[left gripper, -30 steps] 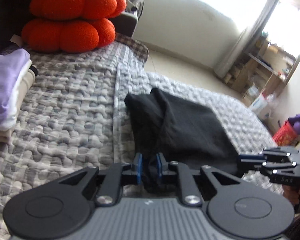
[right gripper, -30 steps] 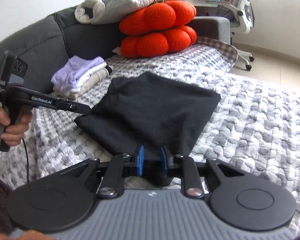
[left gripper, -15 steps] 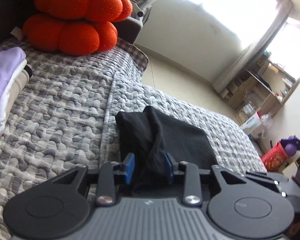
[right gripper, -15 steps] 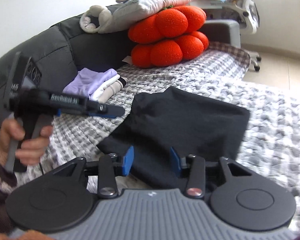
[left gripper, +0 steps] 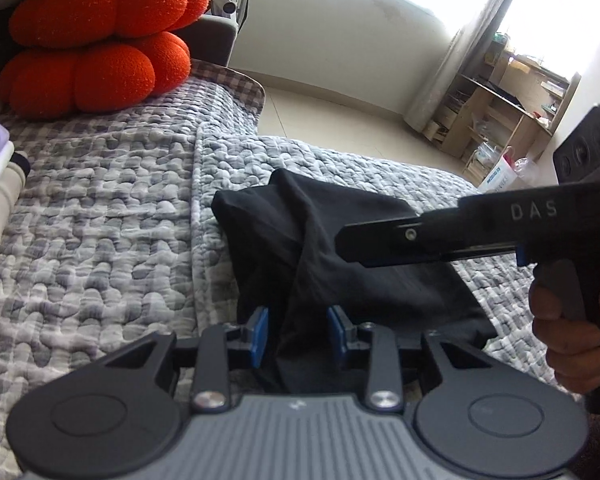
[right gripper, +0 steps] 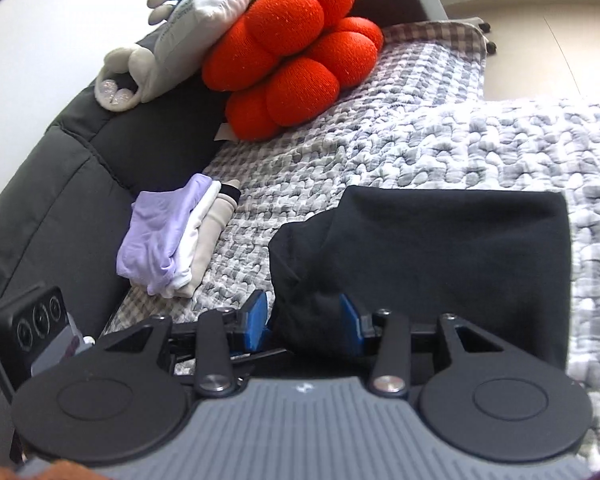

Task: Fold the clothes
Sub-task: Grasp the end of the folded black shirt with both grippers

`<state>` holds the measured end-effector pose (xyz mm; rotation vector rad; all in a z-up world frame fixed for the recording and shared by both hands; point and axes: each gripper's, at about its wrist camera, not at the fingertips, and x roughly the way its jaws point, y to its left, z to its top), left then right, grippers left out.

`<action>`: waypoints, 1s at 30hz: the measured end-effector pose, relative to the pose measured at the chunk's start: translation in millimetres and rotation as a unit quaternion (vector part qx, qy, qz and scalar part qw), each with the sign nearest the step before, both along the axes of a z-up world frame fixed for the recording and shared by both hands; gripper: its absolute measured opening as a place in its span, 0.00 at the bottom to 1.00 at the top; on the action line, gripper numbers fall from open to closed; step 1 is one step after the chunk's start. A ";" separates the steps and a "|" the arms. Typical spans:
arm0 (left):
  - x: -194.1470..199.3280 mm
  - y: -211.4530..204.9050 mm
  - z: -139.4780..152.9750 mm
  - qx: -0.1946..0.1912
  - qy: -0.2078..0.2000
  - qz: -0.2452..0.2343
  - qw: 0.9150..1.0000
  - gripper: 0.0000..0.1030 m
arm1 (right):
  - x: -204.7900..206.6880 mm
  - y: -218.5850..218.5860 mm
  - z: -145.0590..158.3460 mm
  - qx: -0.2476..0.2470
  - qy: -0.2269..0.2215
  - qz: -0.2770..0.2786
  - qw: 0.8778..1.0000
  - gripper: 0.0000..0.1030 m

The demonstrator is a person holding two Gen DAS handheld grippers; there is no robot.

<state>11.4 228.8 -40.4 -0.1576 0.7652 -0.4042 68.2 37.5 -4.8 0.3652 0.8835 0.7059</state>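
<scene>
Step in hand, as I read it: letting go after a fold of the black garment point(left gripper: 340, 240), then lining up the next one.

How to do it well: back both grippers straight out along the fingers so the pads don't drag the released edge and undo the fold. Check the raised ridge down the cloth's left side; flatten it before the next fold or the bundle will come out lumpy. Regrip at corners, not mid-edge.

Left to right:
- Folded stack point(right gripper: 172, 240) (lilac, white, beige) sits by the sofa back, well apart from the garment.
- Orange cushions point(left gripper: 96, 40) at the far end of the grey quilt point(left gripper: 100, 220), out of the way.
- Left gripper point(left gripper: 298, 334): jaws have just been opening. A bunched fold of black cloth stands between the blue pads, with a gap on the left pad's side; the right pad looks at or near the cloth. Reads as released, not clamped.
- Garment lies flat on the quilt, roughly rectangular, its near edge reaching both grippers.
- Right gripper point(right gripper: 302, 326): jaws also just opened. A lump of the near-left corner sits between the pads, loose, nothing pinched. In the left wrist view it crosses above the cloth's right part, a hand point(left gripper: 572, 328) on its grip.
</scene>
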 end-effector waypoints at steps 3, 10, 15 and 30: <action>0.2 4.6 -0.9 -0.009 -0.004 0.003 1.000 0.32 | 2.8 5.1 -2.5 -0.007 0.006 -0.001 1.000 0.44; -7.1 -7.1 5.8 -0.021 -0.028 -0.054 0.998 0.30 | 6.3 9.1 -5.8 -0.009 0.006 -0.002 1.000 0.44; -15.9 -21.9 15.2 -0.028 -0.053 -0.100 0.993 0.31 | 6.3 11.9 -6.1 -0.022 0.000 -0.004 1.000 0.38; 15.2 9.1 23.9 -0.045 -0.062 0.066 0.995 0.30 | 3.2 -11.4 1.0 -0.001 0.011 -0.023 1.000 0.03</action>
